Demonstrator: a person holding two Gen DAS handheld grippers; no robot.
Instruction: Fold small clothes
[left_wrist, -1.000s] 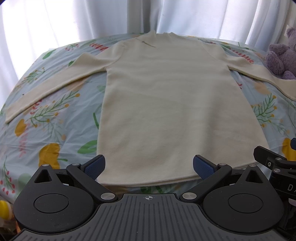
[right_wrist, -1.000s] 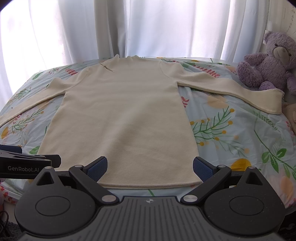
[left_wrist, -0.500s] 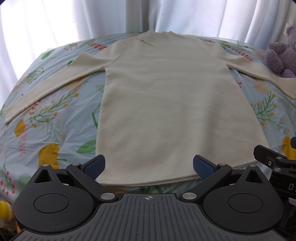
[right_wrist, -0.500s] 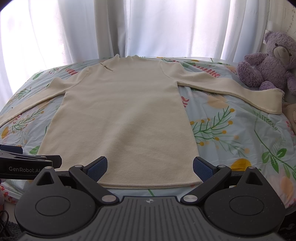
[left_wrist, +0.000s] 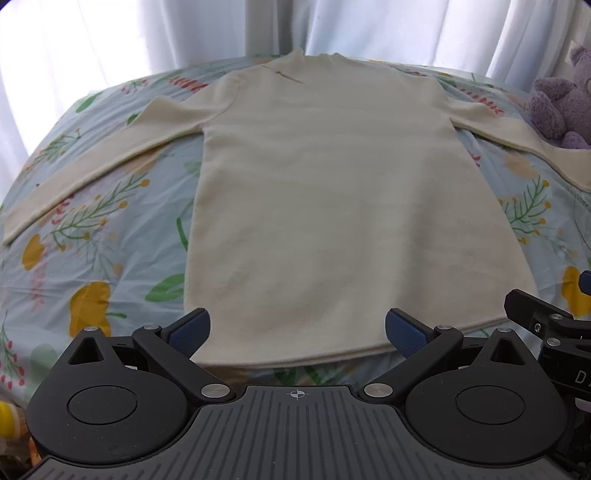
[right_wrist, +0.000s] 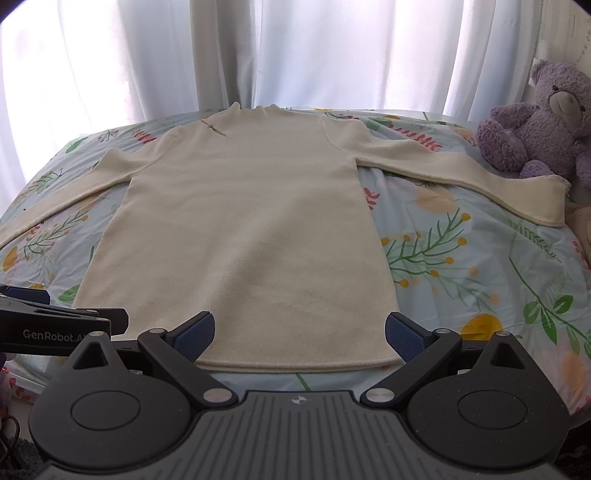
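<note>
A cream-coloured long-sleeved knit garment (left_wrist: 325, 192) lies flat and face-up on a bed covered by a pale blue sheet printed with green sprigs, yellow flowers and red leaves (left_wrist: 92, 236). Its neck points away toward the white curtains (right_wrist: 314, 51), and its hem runs along the near edge of the bed. Both sleeves are spread outward: one reaches far to the left side of the bed, the other stretches to the right, where its cuff ends just beside a purple plush teddy bear (right_wrist: 543, 122) sitting at the bed's right edge (in the left wrist view only part of the bear shows).

The left gripper (left_wrist: 297, 328) hovers at the near edge over the hem, toward the garment's left half. Its jaws are released, spread wide, with the blue-padded fingertips (left_wrist: 190, 328) above the fabric near the lower left corner; whether the pads touch the cloth cannot be told. The right gripper (right_wrist: 299, 332) sits alongside, over the hem toward the garment's right half, and its jaws are likewise released and spread wide, with nothing between them. Its right blue pad (right_wrist: 404, 338) lies near the garment's lower right corner.

Each gripper's black body appears at the edge of the other's view, so the two are side by side and near each other.
</note>
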